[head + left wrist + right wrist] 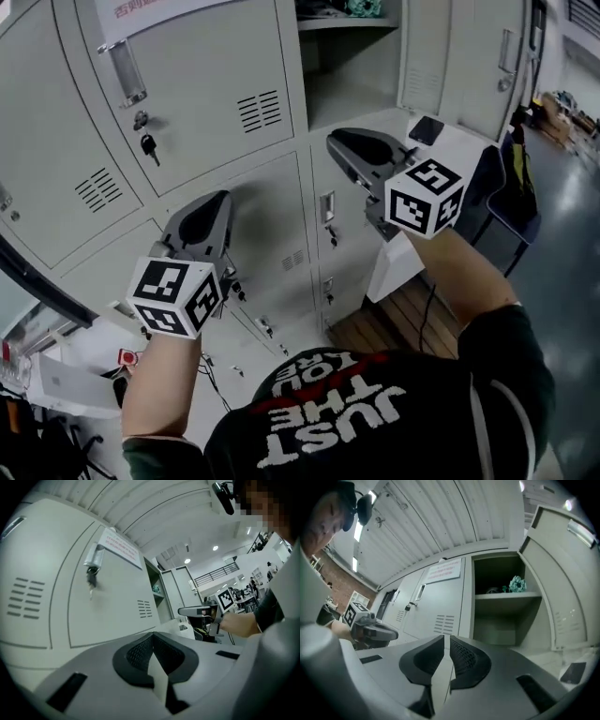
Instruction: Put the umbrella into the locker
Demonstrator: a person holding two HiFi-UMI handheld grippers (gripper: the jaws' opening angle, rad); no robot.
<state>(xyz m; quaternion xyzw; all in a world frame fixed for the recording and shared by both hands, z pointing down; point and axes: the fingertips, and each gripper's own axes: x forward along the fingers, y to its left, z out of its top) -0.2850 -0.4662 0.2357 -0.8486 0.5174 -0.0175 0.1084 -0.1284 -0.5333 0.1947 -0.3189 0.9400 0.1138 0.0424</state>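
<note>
Left gripper (214,202) is clenched, empty; right gripper (342,142) nearly clenched, nothing btw jaws. Open locker (352,89) stands at upper centre of frame.

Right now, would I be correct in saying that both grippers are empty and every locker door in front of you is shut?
Not every door is shut: one locker door stands open, baring a shelf with a teal thing on it, as the right gripper view shows. The rest holds: the left gripper and the right gripper are both empty.
</note>
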